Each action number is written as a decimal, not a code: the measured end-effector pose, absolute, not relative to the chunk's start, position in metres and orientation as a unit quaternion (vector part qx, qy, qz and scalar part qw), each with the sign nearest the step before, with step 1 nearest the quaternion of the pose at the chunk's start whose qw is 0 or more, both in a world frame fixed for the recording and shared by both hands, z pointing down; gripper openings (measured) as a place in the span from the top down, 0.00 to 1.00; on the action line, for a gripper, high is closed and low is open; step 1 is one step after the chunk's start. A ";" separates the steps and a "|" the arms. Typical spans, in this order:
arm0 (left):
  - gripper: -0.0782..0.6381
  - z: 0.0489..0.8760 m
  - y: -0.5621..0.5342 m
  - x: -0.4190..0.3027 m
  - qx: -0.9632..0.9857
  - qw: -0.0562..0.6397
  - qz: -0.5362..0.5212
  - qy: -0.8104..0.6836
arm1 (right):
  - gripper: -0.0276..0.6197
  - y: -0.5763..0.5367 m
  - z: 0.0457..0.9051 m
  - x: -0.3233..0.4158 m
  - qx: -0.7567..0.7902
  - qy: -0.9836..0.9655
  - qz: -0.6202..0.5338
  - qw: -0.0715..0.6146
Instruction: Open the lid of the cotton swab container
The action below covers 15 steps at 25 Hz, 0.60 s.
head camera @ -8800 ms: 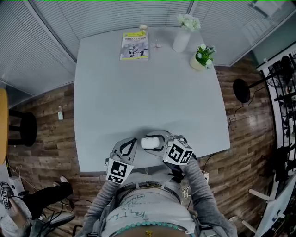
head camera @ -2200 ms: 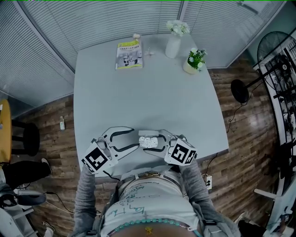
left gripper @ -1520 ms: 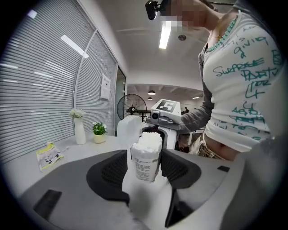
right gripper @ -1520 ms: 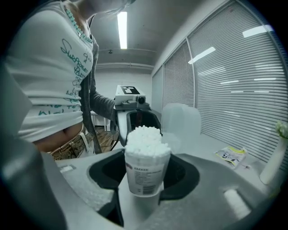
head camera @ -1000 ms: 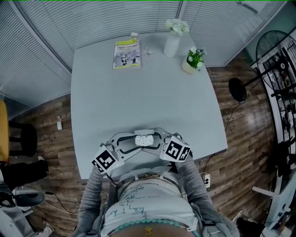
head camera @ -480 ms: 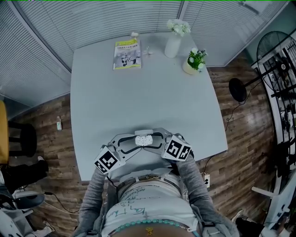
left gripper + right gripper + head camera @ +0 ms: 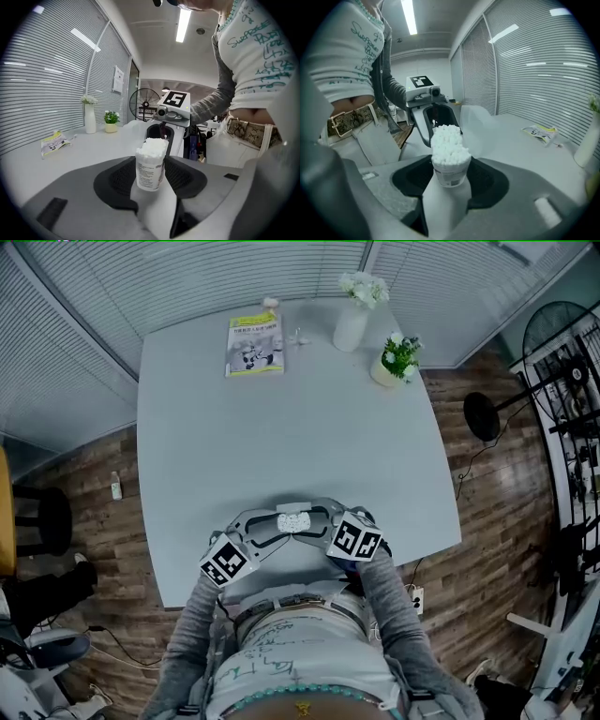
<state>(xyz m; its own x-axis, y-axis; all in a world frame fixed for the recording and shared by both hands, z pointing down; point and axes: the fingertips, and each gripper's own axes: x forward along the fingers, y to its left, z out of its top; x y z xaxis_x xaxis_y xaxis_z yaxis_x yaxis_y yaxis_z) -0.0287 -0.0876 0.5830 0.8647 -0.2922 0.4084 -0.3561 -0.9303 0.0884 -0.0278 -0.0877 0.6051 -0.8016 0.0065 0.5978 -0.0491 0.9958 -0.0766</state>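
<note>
The cotton swab container [image 7: 294,521] is a small white tub packed with swabs, near the table's front edge. Its top is uncovered in the left gripper view [image 7: 150,164]. In the right gripper view [image 7: 450,161] its clear lid [image 7: 480,124] stands flipped up beside the swabs. My left gripper [image 7: 278,526] comes in from the left and my right gripper [image 7: 314,523] from the right. Each has its dark pads [image 7: 117,178] [image 7: 485,180] against the tub's sides, so both are shut on it. Whether its base touches the table is hidden.
The grey table [image 7: 281,427] carries a magazine [image 7: 253,338], a white vase of flowers [image 7: 352,320] and a small potted plant [image 7: 392,360] at its far edge. The person's body is close behind the front edge. A standing fan [image 7: 487,418] is off to the right.
Both grippers have sunk a little together with the tub between them. The left gripper's marker cube has drifted slightly to the right.
</note>
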 end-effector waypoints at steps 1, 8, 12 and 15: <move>0.63 0.587 -0.089 -0.029 0.962 0.083 0.201 -0.167 | 0.62 -0.089 0.609 -0.028 0.009 -0.947 0.044 0.319; 0.63 0.626 -0.093 -0.032 0.948 0.094 0.247 -0.175 | 0.62 -0.093 0.641 -0.026 -0.004 -0.935 0.026 0.354; 0.63 0.638 -0.094 -0.029 0.946 0.096 0.258 -0.173 | 0.62 -0.094 0.656 -0.025 -0.007 -0.931 0.024 0.364; 0.63 0.648 -0.095 -0.028 0.943 0.099 0.267 -0.175 | 0.62 -0.096 0.666 -0.024 -0.008 -0.927 0.020 0.373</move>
